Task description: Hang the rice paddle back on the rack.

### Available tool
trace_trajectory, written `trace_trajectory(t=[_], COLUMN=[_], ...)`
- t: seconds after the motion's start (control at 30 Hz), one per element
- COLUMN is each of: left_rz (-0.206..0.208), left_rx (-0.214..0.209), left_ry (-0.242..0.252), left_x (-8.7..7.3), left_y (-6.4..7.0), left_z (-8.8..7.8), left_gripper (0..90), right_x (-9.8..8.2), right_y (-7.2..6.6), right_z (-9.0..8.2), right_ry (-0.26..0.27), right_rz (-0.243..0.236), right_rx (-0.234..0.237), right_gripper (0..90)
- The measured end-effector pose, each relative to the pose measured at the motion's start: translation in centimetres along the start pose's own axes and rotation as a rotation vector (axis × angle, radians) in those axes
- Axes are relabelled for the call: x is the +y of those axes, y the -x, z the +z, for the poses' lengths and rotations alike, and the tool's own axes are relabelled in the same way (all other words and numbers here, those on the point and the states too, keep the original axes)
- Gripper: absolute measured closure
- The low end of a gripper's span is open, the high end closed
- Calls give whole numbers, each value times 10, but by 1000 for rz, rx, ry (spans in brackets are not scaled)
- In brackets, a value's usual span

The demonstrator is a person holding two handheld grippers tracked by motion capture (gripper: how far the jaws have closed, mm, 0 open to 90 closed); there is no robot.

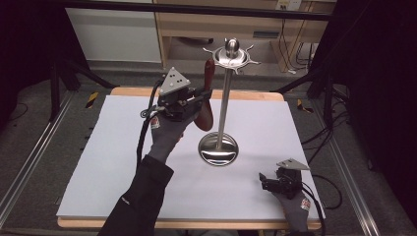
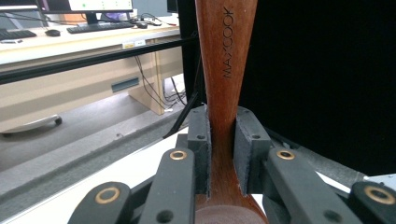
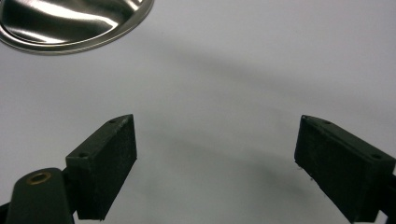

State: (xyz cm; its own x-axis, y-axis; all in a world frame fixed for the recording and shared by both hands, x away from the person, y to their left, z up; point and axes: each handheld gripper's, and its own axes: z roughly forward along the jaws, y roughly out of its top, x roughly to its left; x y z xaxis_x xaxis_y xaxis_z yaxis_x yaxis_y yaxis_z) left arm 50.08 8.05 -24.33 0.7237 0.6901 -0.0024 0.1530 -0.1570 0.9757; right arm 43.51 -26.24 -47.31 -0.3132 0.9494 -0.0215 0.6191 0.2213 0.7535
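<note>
Above table centre: wooden spoon (image 2: 224, 70), stiff, light; our left gripper (image 2: 223, 154) pinches its narrow neck. Right gripper (image 3: 215, 163) spread.

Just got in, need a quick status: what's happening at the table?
A person holds a claw in each hand. The left claw is shut on the handle of a wooden utensil, raised beside the metal hanging stand, below its hooked top. The right claw is open, low over the white table near the stand's base.
</note>
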Motion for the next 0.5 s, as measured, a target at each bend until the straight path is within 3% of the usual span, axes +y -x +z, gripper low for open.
trace_trajectory(t=[0.23, 0.5], left_rz=[-3, 8], left_rx=[-4, -7], left_ry=[7, 7], left_x=[-3, -12], left_y=[-1, -1], left_z=[4, -6], left_gripper=[747, 591], right_x=[0, 0], right_y=[0, 0], right_z=[0, 0], right_ry=[-5, 4], right_rz=[-2, -12], right_rx=[0, -3], right_gripper=[131, 131])
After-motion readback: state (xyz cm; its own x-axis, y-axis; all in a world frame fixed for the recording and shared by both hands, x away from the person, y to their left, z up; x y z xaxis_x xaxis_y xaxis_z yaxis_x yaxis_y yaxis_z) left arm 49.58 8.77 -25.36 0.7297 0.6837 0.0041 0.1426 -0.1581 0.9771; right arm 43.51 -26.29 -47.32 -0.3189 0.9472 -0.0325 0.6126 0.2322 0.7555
